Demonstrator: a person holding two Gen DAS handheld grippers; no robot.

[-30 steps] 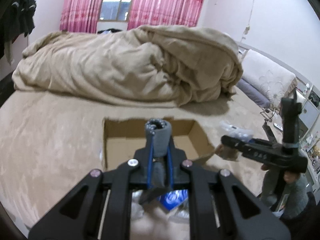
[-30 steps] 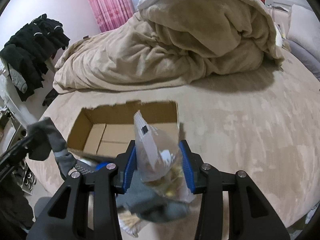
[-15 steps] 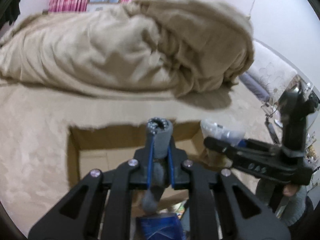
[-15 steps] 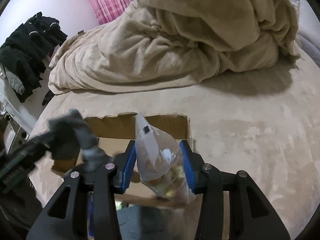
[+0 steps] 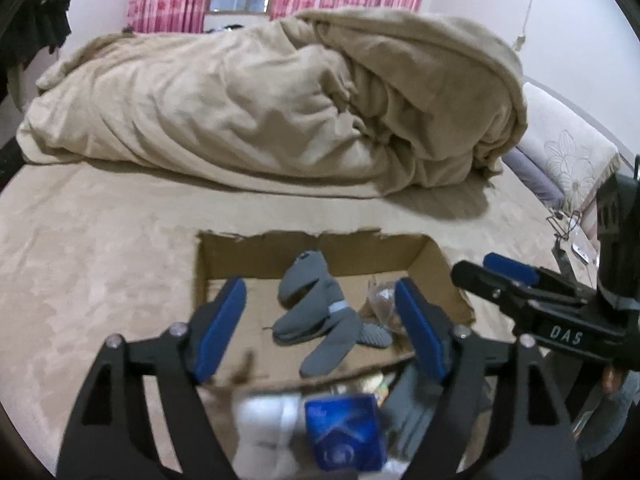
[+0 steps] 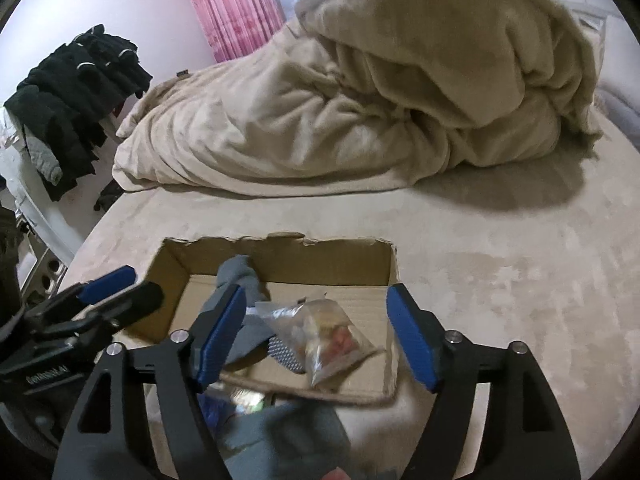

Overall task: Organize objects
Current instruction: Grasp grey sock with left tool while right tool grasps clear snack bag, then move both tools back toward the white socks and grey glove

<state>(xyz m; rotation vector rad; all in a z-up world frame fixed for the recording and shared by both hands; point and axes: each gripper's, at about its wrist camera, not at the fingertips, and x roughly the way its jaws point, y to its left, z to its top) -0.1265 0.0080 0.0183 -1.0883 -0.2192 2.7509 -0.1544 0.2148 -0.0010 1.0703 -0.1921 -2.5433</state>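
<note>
An open cardboard box (image 5: 256,254) (image 6: 280,254) sits on the beige bed. Grey socks (image 5: 316,312) (image 6: 236,276) lie inside it. A clear plastic bag of small items (image 6: 332,336) lies beside them; its edge shows in the left wrist view (image 5: 380,300). My left gripper (image 5: 320,328) is open and empty above the box's near side. My right gripper (image 6: 316,334) is open and empty above the bag. Each gripper shows in the other's view, the right one (image 5: 516,284) and the left one (image 6: 108,296).
A rumpled beige duvet (image 5: 280,112) fills the far bed. A blue packet (image 5: 344,432), white cloth (image 5: 268,420) and grey cloth (image 6: 288,436) lie just before the box. Black clothes (image 6: 76,92) hang at the left. A pillow (image 5: 568,152) lies at the right.
Both grippers moved forward over the box and opened. The left let go of the grey socks and the right let go of the clear bag; both now lie in the box.
</note>
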